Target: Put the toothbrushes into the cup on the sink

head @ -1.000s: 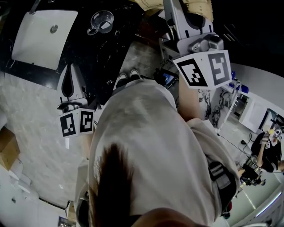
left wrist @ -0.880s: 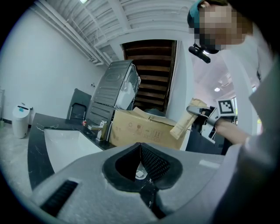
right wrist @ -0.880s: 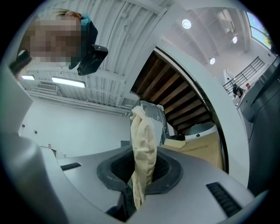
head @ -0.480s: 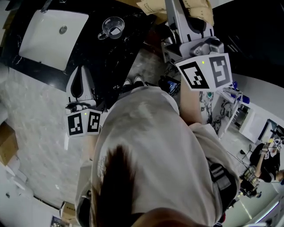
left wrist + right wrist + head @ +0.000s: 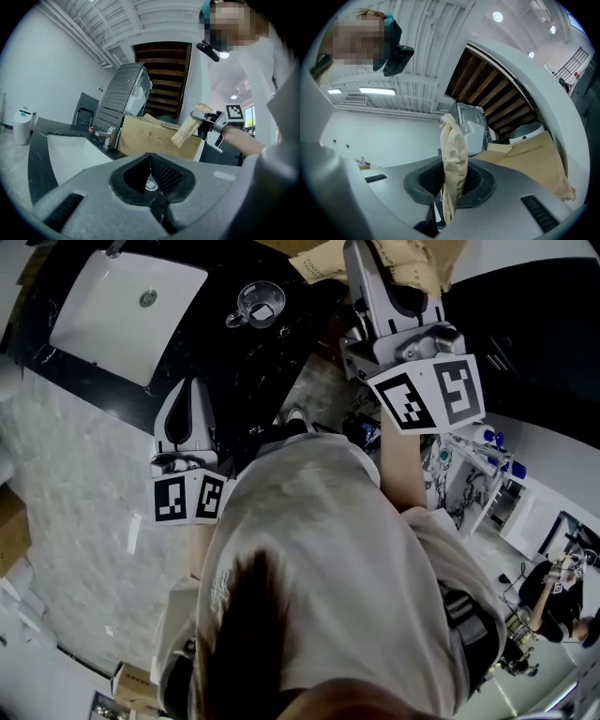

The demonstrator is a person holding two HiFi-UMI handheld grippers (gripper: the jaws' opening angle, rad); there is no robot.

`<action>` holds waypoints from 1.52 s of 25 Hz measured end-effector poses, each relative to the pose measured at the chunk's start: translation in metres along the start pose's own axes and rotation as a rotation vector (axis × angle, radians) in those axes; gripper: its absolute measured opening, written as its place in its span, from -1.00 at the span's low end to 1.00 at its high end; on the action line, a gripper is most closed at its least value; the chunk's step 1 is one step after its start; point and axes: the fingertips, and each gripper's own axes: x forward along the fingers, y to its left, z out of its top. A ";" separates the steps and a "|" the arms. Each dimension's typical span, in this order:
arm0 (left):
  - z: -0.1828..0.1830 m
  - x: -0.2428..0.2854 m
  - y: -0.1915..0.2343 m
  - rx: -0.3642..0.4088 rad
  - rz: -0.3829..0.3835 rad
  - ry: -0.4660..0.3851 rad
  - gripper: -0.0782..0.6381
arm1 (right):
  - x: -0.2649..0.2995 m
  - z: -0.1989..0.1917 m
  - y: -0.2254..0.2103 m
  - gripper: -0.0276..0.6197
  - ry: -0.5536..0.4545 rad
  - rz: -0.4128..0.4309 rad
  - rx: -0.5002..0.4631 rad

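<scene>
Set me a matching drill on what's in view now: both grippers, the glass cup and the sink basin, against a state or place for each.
Things:
1 left gripper
2 right gripper
3 glass cup
4 sink basin

States or places:
A white, sunk into the black counter
B jaws together, holding nothing
C shut on a tan paper packet
D clear, standing on the counter beside the basin

Pairs: 1-B; 2-C; 3-D; 4-A

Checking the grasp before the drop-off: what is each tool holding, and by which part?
The right tool is shut on a tan paper packet, gripped near one end, the rest sticking out past the jaws. The left tool holds nothing.
</scene>
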 end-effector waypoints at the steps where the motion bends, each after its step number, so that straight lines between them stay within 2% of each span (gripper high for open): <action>1: 0.000 0.000 0.001 -0.001 0.001 0.001 -0.74 | 0.002 -0.002 0.002 -0.77 0.004 0.005 0.003; 22: -0.007 0.006 0.014 -0.027 0.019 0.013 -0.74 | 0.035 -0.051 0.023 -0.77 0.111 0.092 0.056; 38: -0.012 0.008 0.020 -0.033 0.024 0.023 -0.74 | 0.042 -0.103 0.026 -0.77 0.225 0.109 0.077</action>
